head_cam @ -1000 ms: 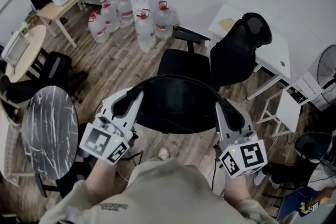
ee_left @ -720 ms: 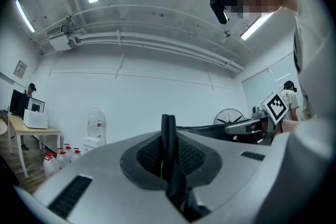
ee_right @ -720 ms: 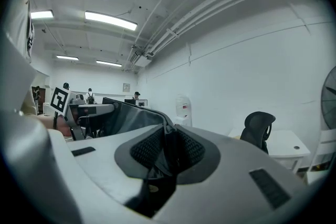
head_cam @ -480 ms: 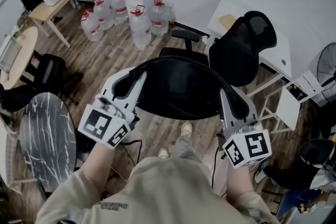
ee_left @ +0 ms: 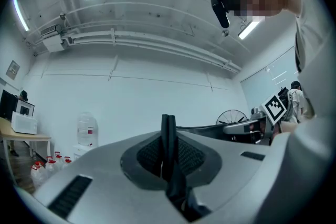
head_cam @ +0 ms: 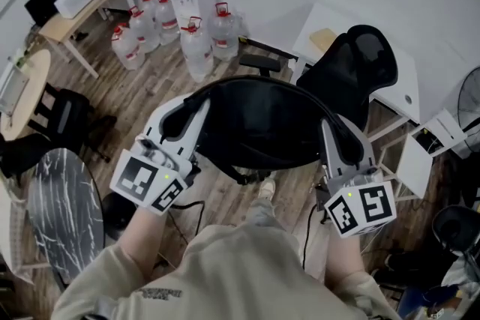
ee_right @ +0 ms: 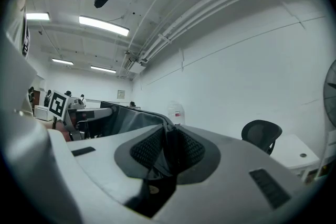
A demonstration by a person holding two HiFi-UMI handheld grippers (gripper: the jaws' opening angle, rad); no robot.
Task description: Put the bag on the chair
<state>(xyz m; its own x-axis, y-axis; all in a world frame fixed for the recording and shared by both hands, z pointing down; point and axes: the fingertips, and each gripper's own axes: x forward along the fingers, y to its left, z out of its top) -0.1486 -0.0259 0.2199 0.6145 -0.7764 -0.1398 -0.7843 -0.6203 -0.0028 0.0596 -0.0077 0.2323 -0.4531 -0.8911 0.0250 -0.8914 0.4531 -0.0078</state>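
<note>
Item: bag [head_cam: 262, 127]; black, soft, wide-mouthed; slung in the air between my two tools, in front of my chest and above the wooden floor [head_cam: 157, 94]; not yet on anything.

Left tool [head_cam: 191, 112]: jaws pressed together on a thin black strap or edge at the bag's left end; in the left gripper view the strip stands upright between the pads, pinched flat.

Right tool [head_cam: 334, 135]: jaws clamped on a thicker fold of the bag's fabric at its right end; the pads sit a little apart only because of the bulk of cloth between them.

Reason for the hold, as I judge it: one grip at each end keeps the bag spread and level, so that it neither folds up nor swings; a loose strap hangs from its underside.

Item: chair [head_cam: 356, 71]; black office type, mesh back at upper right, one armrest showing past the bag's far edge; the seat is mostly hidden beneath the bag, so I cannot tell how closely the bag sits over it.

Status, my estimate: carry phase, close to the chair; the lowering onto the seat and the release are not yet done.

Surroundings: water bottles [head_cam: 199, 49] grouped on the floor by the far wall; white table [head_cam: 405, 79] behind the chair; neither is touched.
</note>
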